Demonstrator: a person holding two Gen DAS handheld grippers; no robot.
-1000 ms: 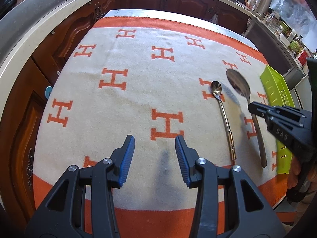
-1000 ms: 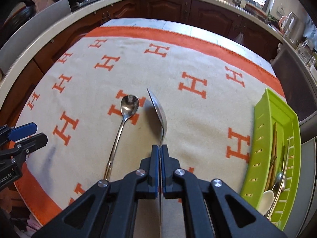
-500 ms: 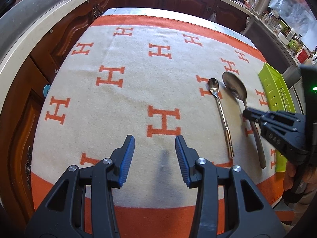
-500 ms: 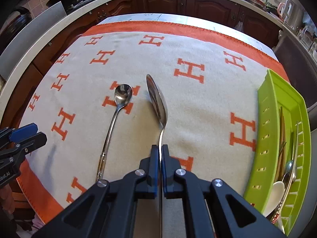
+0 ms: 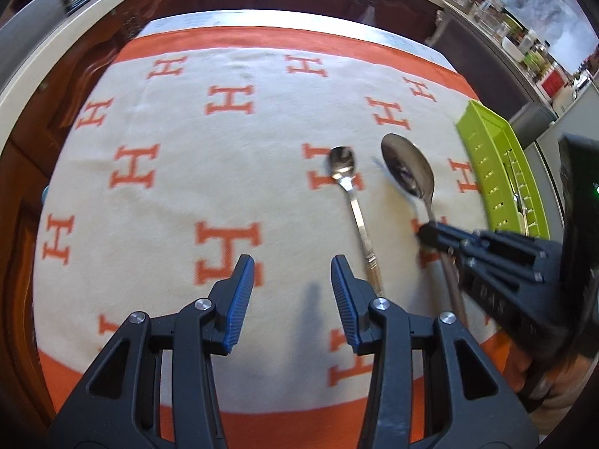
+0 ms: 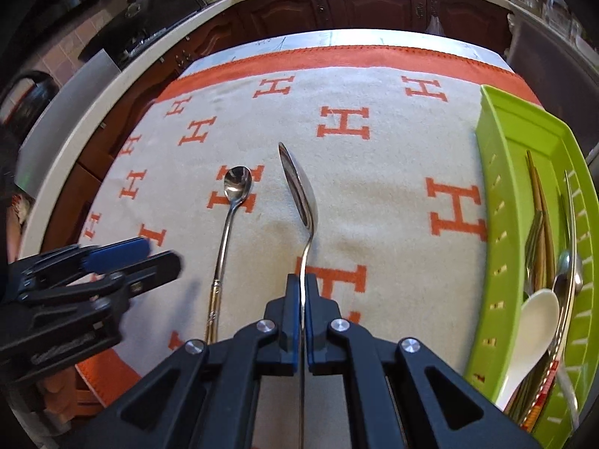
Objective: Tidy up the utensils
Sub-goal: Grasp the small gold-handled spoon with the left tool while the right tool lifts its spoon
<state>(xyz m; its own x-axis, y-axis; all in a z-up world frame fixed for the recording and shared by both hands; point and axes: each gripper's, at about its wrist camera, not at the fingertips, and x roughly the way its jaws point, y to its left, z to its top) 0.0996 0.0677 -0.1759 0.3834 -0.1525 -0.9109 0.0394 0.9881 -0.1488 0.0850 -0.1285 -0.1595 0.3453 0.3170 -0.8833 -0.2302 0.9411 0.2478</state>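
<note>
My right gripper (image 6: 300, 284) (image 5: 425, 232) is shut on the handle of a large steel spoon (image 6: 299, 187) (image 5: 410, 172), whose bowl is lifted on edge above the cloth. A small long-handled spoon (image 6: 224, 235) (image 5: 353, 205) lies flat on the cloth just left of it. My left gripper (image 5: 292, 280) (image 6: 149, 256) hovers open over the cloth left of the small spoon's handle, with nothing between its blue pads. The green utensil tray (image 6: 498, 194) (image 5: 483, 149) sits at the right edge and holds chopsticks, a fork, a white spoon and other cutlery.
A cream cloth with orange H marks and an orange border (image 5: 224, 164) covers the table. Dark wooden cabinets (image 6: 337, 7) and a pale curved counter ring the table. A cluttered counter (image 5: 531, 48) lies at the far right. A person's hand (image 5: 561, 385) holds the right gripper.
Both grippers moved right across the cloth. The left one now sits close to the small spoon's handle. The large spoon stayed gripped and rolled with the right wrist; the tray looks nearer.
</note>
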